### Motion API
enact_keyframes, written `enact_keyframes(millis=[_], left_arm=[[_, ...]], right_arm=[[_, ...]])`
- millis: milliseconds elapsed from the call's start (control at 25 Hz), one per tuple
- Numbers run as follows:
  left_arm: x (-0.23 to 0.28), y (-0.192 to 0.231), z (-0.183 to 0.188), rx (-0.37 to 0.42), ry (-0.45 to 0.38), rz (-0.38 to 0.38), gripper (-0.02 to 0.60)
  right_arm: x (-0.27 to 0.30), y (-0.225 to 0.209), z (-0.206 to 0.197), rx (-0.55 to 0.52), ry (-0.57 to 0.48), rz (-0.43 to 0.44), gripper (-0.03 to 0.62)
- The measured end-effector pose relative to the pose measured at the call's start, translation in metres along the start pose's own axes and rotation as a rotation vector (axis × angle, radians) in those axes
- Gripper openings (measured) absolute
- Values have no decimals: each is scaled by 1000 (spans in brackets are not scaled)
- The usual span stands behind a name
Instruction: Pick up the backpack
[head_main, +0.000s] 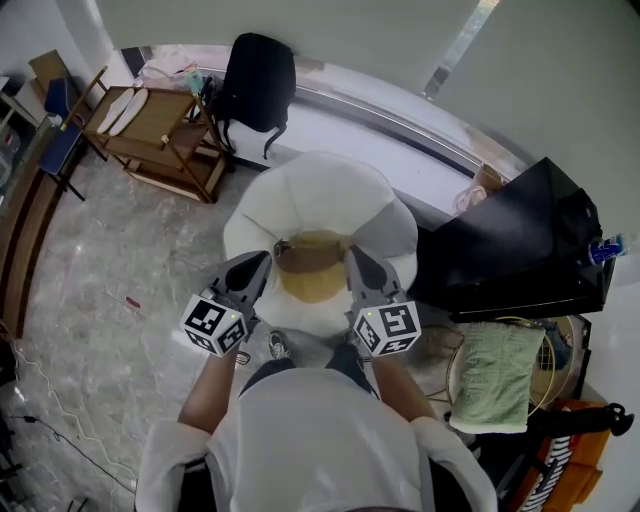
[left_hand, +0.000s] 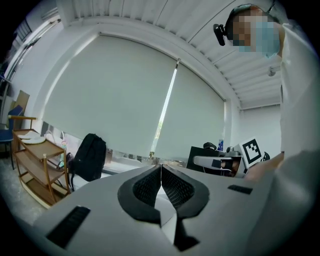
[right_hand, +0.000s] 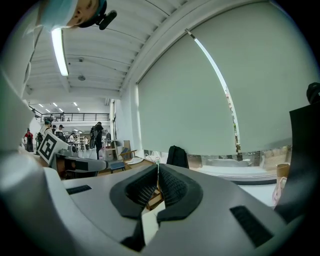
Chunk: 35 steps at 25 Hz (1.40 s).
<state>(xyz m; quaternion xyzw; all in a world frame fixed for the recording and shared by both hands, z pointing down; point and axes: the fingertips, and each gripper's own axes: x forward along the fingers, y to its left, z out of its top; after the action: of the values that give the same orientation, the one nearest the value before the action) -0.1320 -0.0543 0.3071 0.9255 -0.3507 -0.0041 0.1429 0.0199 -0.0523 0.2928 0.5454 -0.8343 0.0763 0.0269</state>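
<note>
A black backpack (head_main: 257, 82) stands upright on the white window ledge, far ahead of both grippers; its straps hang over the ledge front. The same backpack (left_hand: 88, 157) appears left of centre in the left gripper view and small as the backpack (right_hand: 177, 157) in the right gripper view. My left gripper (head_main: 266, 262) and right gripper (head_main: 352, 256) are held side by side, close to my body, over a white round chair (head_main: 330, 205). Both are shut with nothing between the pads. The left gripper (left_hand: 161, 169) and right gripper (right_hand: 158, 169) point level toward the window.
A wooden shelf cart (head_main: 158, 130) stands left of the backpack, close beside it. A black desk (head_main: 520, 245) is at the right, with a green cloth (head_main: 496, 372) on a round stand below it. Marble floor (head_main: 110, 310) lies at the left, with a blue chair (head_main: 58, 125) at its edge.
</note>
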Motion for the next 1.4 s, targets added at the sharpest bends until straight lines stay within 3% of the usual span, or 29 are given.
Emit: enact_keyframes(millis=[480, 1400], left_arm=[[42, 9, -17, -55, -11, 158, 32], [105, 67, -100, -132, 110, 225, 32]], right_arm=[[33, -56, -16, -28, 67, 116, 31], [97, -111, -105, 26, 185, 79, 31]])
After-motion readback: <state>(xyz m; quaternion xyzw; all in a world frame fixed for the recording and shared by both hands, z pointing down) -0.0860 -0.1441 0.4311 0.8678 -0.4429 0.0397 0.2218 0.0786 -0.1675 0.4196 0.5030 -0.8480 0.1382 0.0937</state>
